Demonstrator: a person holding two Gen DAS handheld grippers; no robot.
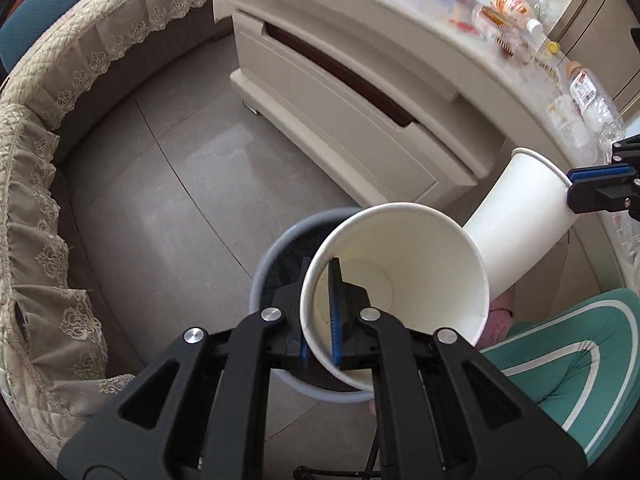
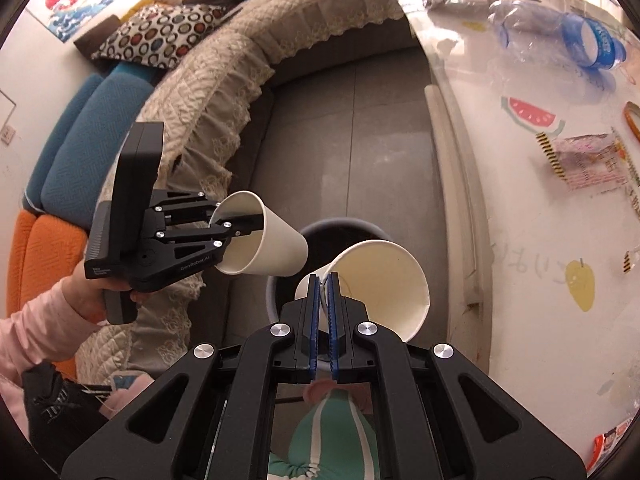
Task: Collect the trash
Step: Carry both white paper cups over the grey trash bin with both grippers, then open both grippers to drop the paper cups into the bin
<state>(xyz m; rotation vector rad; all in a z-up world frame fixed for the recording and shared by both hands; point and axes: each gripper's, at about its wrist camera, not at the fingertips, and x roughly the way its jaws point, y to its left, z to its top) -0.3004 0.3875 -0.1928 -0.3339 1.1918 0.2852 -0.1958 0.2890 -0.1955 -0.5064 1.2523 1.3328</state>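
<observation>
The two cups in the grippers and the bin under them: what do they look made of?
Both cups, left and right, look like thin matte white paper: rolled rims, and the right cup's wall is pinched flat between the pads. The bin looks like smooth grey plastic, with a dark inside, perhaps a liner.

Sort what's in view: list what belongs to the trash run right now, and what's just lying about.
In the job:
left tongs gripping a white paper cup
right tongs gripping a second white paper cup
round grey waste bin below

Lying about:
crushed clear plastic bottle
crumpled pink wrapper
</observation>
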